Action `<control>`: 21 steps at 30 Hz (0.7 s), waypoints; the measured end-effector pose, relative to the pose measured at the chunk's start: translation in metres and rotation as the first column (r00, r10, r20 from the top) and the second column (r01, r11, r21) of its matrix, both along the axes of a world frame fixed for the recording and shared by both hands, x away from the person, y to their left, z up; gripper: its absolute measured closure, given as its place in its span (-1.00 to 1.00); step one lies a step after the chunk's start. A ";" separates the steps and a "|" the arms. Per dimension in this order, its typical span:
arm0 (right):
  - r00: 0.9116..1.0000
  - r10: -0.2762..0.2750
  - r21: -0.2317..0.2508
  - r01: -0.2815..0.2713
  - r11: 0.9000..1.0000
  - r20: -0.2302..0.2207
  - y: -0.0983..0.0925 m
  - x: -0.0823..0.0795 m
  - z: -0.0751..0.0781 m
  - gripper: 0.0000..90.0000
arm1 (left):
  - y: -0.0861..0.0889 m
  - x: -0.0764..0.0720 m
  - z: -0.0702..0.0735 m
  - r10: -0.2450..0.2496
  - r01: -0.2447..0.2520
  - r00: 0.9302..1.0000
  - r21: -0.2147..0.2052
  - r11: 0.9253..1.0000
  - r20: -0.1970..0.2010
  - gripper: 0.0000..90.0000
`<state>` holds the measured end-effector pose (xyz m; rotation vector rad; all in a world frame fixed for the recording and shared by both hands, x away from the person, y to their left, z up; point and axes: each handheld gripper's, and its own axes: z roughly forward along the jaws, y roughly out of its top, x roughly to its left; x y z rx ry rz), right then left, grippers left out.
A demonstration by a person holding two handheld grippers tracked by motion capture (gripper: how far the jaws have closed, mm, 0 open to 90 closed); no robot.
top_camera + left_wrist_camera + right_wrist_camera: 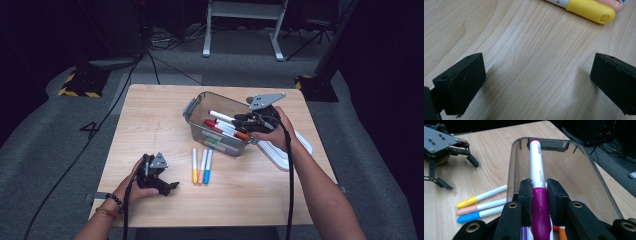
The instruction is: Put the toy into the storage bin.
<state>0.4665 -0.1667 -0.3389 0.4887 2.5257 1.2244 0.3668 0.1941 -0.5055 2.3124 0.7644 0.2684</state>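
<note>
A: Right gripper view: the right hand-held gripper pinches the magenta marker by its cap, above the clear bin near the tabletop's far edge.
B: Light, stiff, slick plastic; grip mid-cap. The left hand-held gripper rests spread.

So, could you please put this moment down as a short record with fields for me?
surface: wooden table
container: clear bin holding several markers
right gripper: above the bin, jaws shut on a magenta-capped marker
left gripper: low over the table near its front edge, jaws open, nothing between them
laid out: yellow marker, peach marker and blue marker, side by side in front of the bin
beside the bin: white lid under the right forearm
</note>
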 end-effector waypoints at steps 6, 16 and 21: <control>1.000 -0.006 -0.056 0.004 0.998 -0.028 0.014 0.019 -0.008 0.66 | 0.000 0.000 0.000 0.000 0.000 1.000 0.000 1.000 0.000 -0.99; 0.997 -0.022 -0.141 0.012 0.990 -0.073 0.038 0.039 -0.025 0.66 | 0.000 0.000 0.000 0.000 0.000 1.000 0.000 1.000 0.000 -0.99; 0.996 -0.023 -0.191 0.007 0.982 -0.083 0.044 0.042 -0.031 0.66 | 0.000 0.000 0.000 0.000 0.000 1.000 0.000 1.000 0.000 -0.99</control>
